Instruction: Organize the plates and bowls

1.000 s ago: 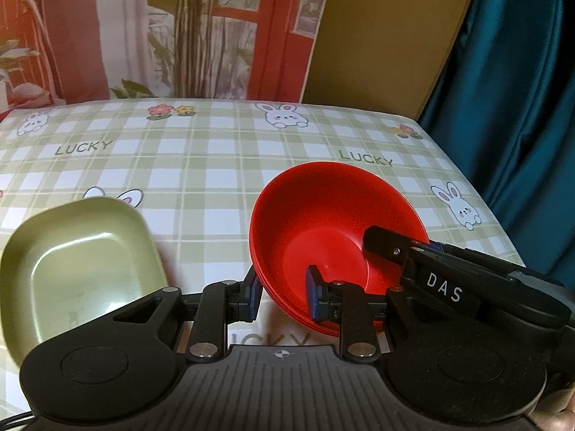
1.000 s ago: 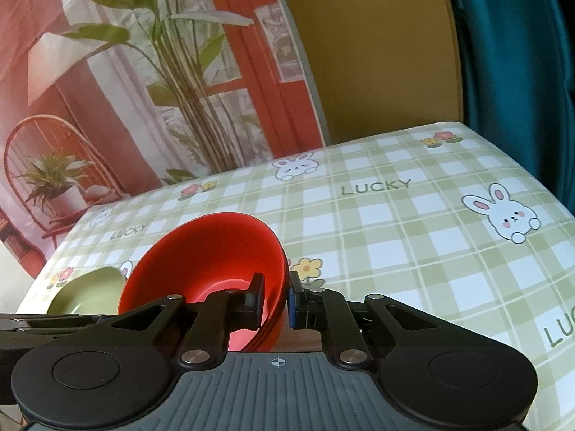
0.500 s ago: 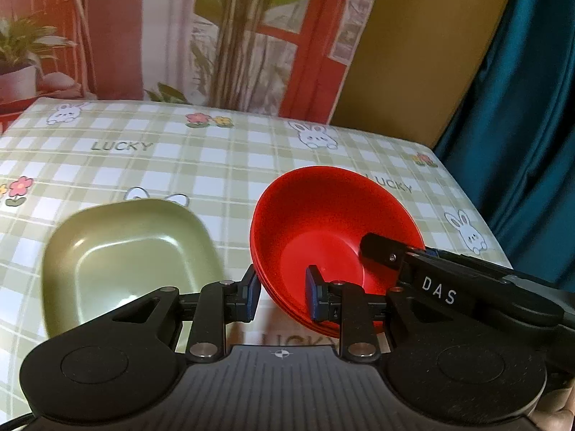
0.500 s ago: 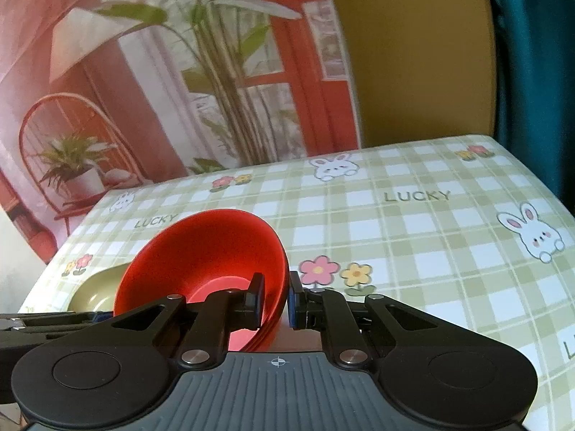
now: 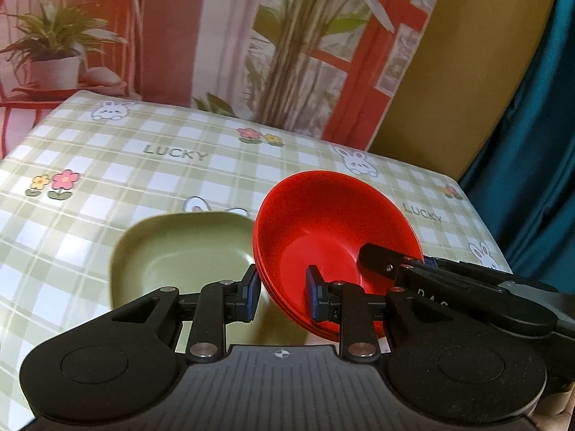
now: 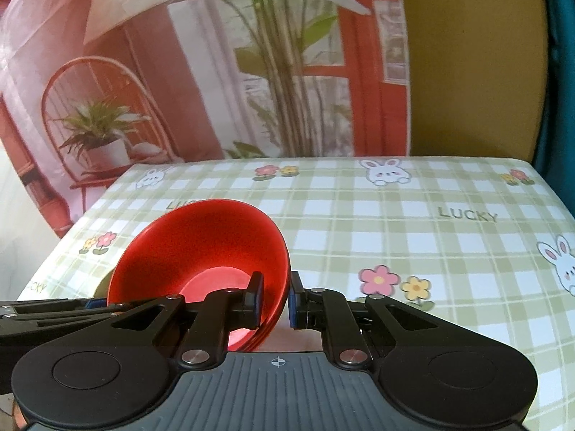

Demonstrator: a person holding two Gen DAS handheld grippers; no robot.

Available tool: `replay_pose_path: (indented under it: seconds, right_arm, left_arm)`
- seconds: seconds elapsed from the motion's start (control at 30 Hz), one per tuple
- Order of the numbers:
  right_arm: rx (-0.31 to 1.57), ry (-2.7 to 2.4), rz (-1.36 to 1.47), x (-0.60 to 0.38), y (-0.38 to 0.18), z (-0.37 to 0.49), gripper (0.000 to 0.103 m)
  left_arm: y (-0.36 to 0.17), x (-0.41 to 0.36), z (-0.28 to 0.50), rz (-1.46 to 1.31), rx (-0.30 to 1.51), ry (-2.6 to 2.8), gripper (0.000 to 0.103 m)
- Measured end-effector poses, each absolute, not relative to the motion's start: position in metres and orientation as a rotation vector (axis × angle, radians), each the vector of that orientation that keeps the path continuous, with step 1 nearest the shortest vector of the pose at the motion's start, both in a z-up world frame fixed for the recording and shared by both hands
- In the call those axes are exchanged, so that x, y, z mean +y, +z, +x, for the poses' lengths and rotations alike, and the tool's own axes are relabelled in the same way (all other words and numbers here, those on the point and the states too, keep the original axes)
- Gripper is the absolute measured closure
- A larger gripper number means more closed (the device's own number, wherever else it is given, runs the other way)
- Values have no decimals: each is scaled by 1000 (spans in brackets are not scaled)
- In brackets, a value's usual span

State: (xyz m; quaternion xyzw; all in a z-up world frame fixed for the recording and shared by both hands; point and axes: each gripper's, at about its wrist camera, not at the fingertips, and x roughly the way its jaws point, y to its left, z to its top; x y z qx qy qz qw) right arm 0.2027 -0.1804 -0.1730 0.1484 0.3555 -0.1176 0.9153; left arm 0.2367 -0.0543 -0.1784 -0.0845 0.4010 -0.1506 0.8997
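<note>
A red bowl hangs tilted above the table, held from both sides. Layered edges along its lower side look like nested bowls. My left gripper is shut on its left wall, one pad outside and one inside. On the opposite wall my right gripper is shut across the rim of the red bowl; its finger also shows as the right gripper in the left wrist view. A pale green square plate lies on the table just left of the bowl, partly under its edge. Only a sliver of the green plate shows in the right wrist view.
The table wears a green checked cloth with rabbits and flowers. A printed backdrop with plants and a red frame stands behind its far edge. A teal curtain hangs at the right. The cloth right of the bowl is bare.
Both grippers have carried the red bowl to the left and slightly up. The green plate, once well to the left of the bowl, now lies right beside it.
</note>
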Motion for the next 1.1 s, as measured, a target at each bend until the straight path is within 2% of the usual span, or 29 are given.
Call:
replay_pose_path:
  seconds: [0.53, 1.1]
  right_arm:
    - [815, -157, 316, -144, -191, 246, 90]
    - [873, -131, 334, -135, -212, 253, 90]
  left_arm:
    - [-191, -4, 248, -237, 858, -201, 76]
    - [-205, 4, 250, -250, 909, -163, 76]
